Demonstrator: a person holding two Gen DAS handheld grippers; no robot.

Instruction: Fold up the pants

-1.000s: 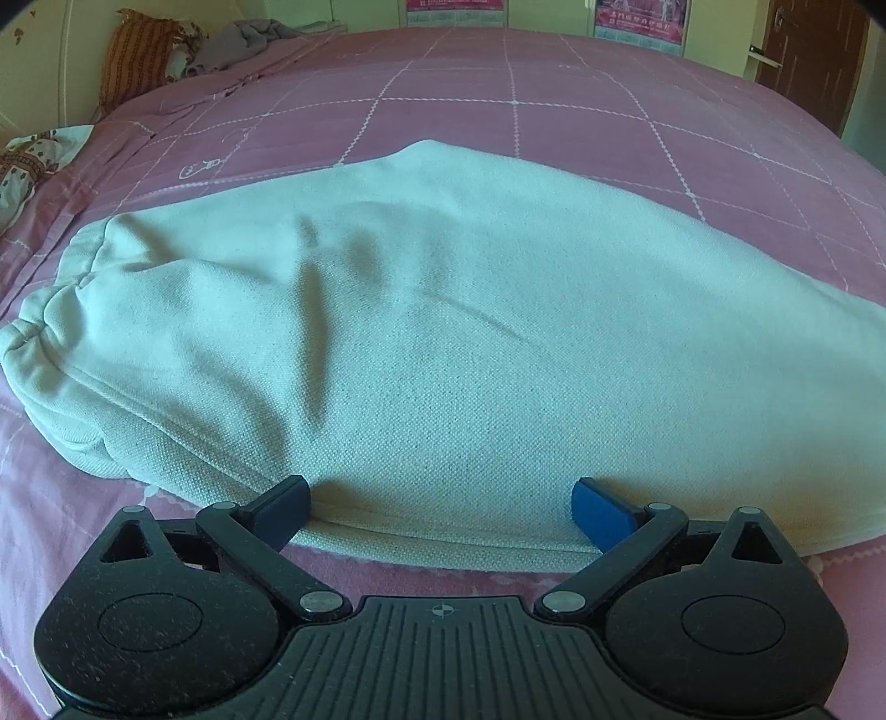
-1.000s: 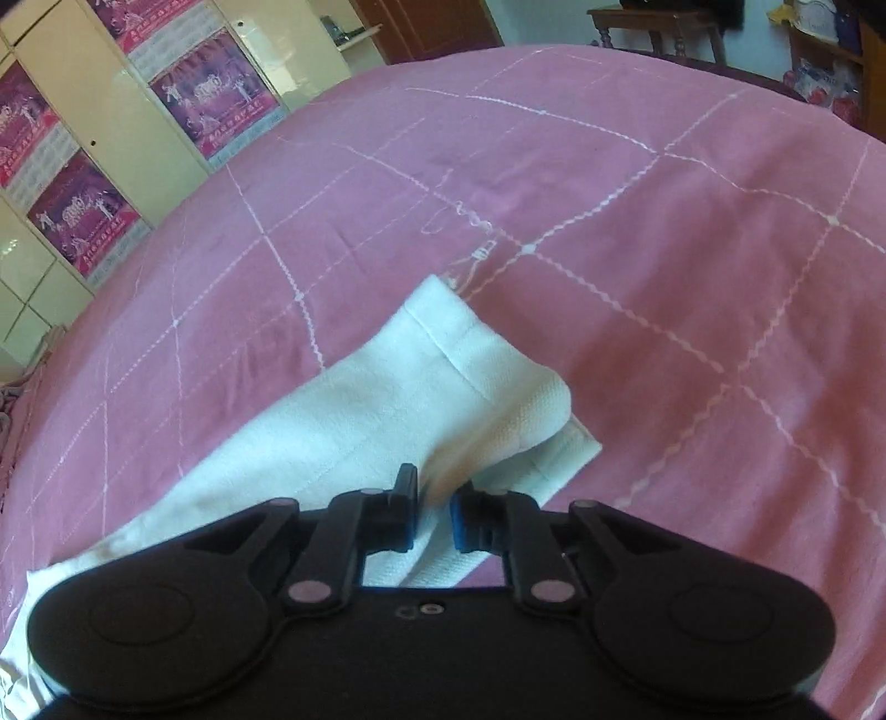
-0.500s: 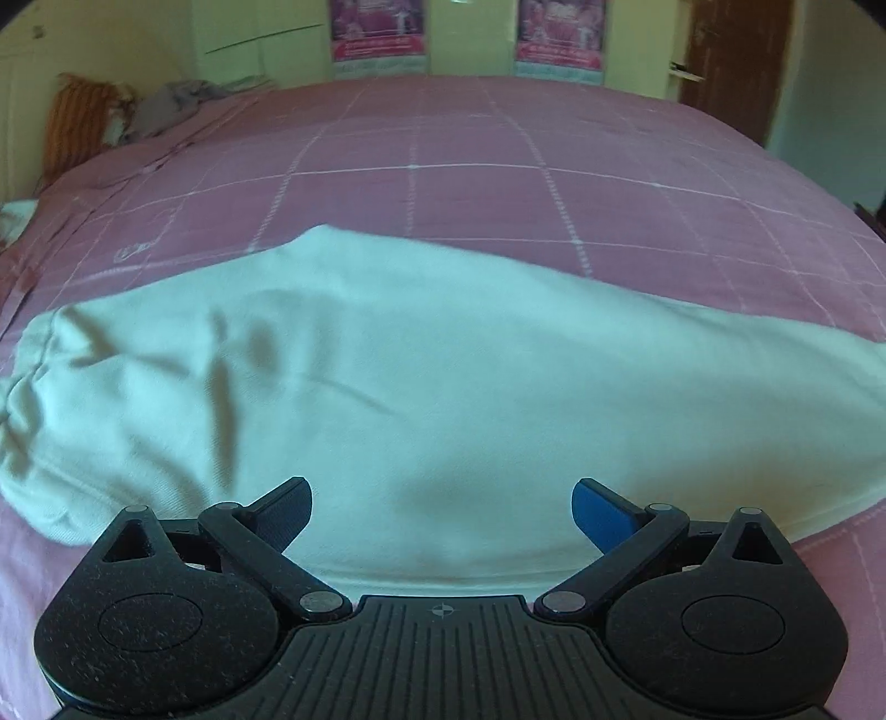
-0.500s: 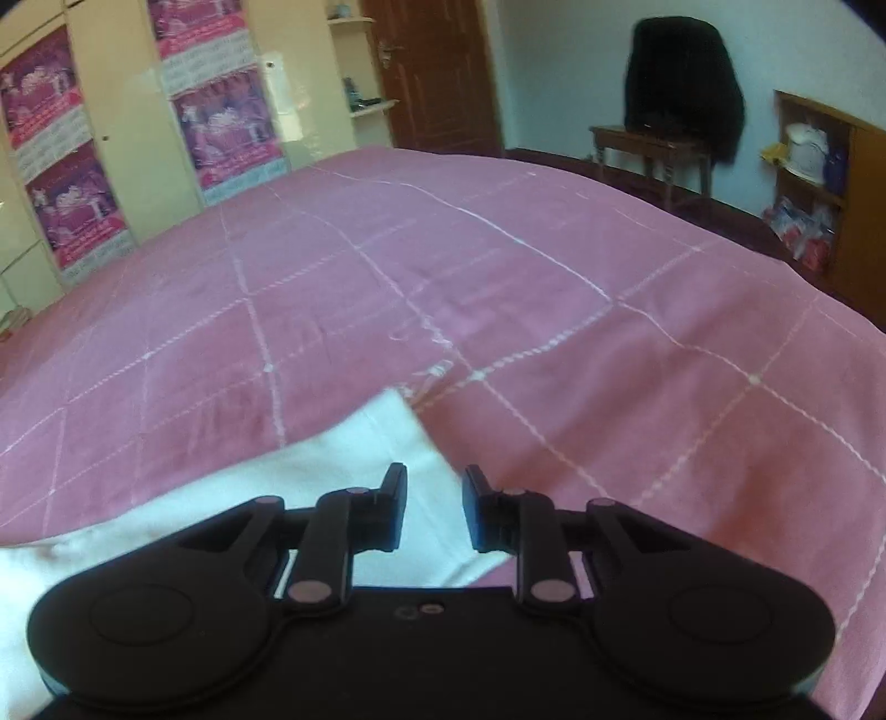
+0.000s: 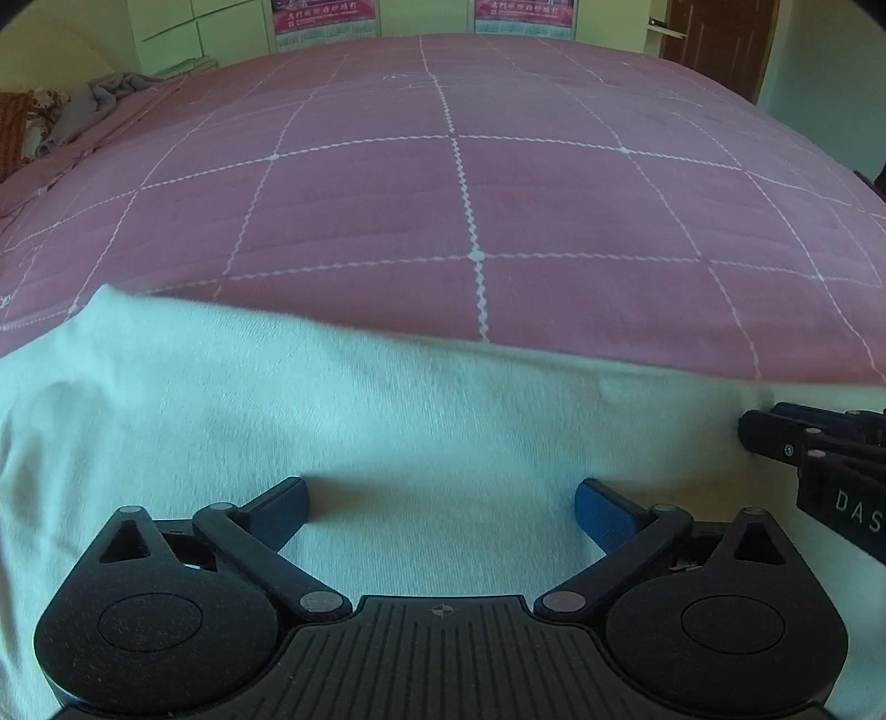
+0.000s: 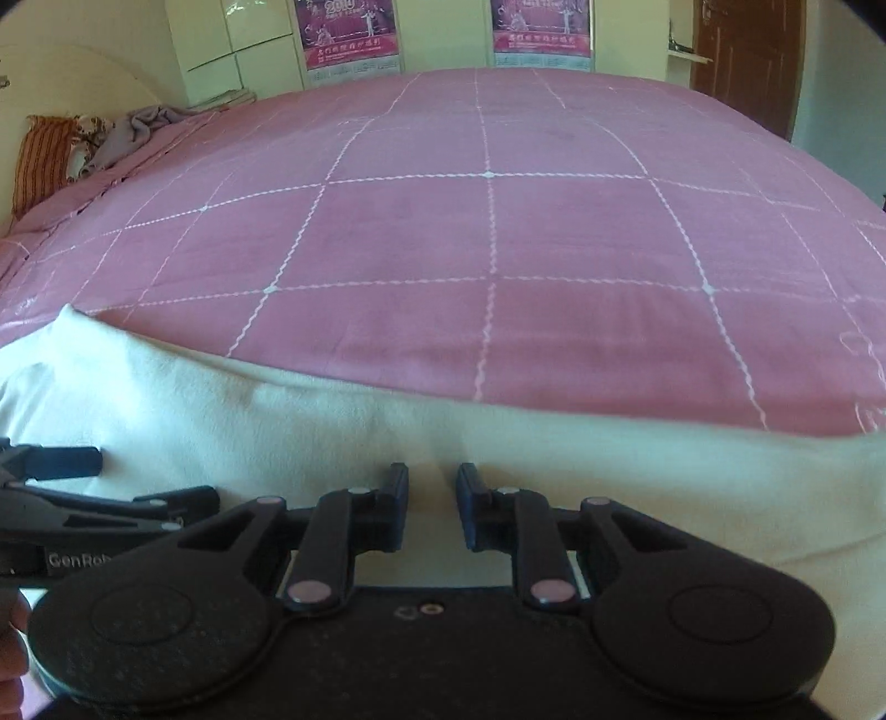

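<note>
The white pants (image 5: 387, 421) lie flat on the pink checked bedspread (image 5: 470, 194), filling the lower part of both views (image 6: 554, 459). My left gripper (image 5: 441, 507) is wide open just over the cloth, holding nothing. My right gripper (image 6: 432, 501) has its jaws a narrow gap apart over the cloth, with nothing gripped between them. The right gripper shows at the right edge of the left wrist view (image 5: 819, 459). The left gripper shows at the left edge of the right wrist view (image 6: 83, 498).
An orange striped pillow (image 6: 41, 160) and a grey garment (image 6: 138, 124) lie at the far left of the bed. Cupboards with posters (image 6: 349, 33) stand behind the bed, and a brown door (image 6: 747, 61) is at the far right.
Both grippers have moved over the pants and now face the far side of the bed, side by side. The right gripper has let go of the pants' leg end.
</note>
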